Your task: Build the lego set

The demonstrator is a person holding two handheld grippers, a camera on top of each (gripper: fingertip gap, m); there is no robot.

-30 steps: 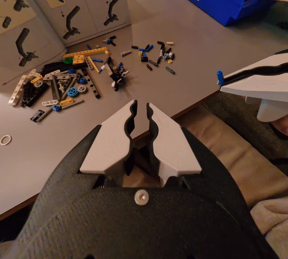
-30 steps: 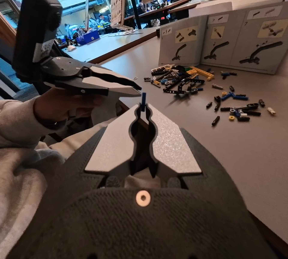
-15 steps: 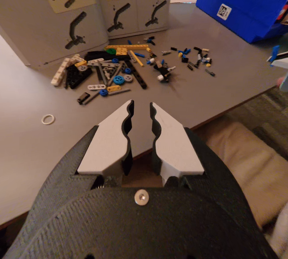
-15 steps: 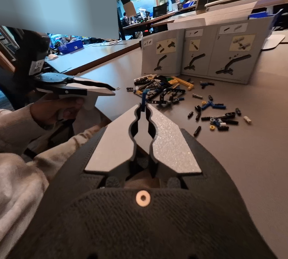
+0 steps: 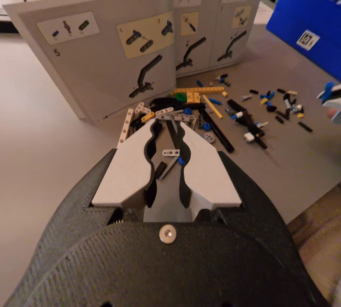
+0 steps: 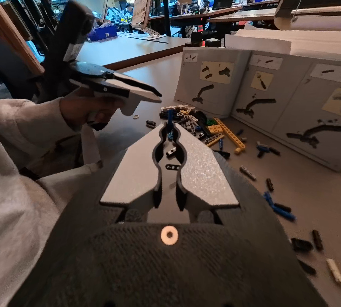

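**Printed marks on the desk**

The grey folded paper instruction sheet [image 5: 110, 69] standing behind the pieces bears small step numerals beside its pale yellow panels. The blue cardboard box [image 5: 304, 21] carries a white square label [image 5: 307, 39] with a black coded mark and a figure. In the right wrist view, a white printed sticker [image 6: 72, 52], too blurred to read, sits on the black handle of the left gripper [image 6: 158, 96].

What you can't make out

Your left gripper [image 5: 167, 124] covers the near part of the brick pile [image 5: 177, 111], so which piece lies under its tips is unclear. The right gripper [image 5: 330, 95] is blurred and cut off at the left wrist view's right edge. The blue pin's [image 6: 170, 116] lower end hides between the right gripper's tips.
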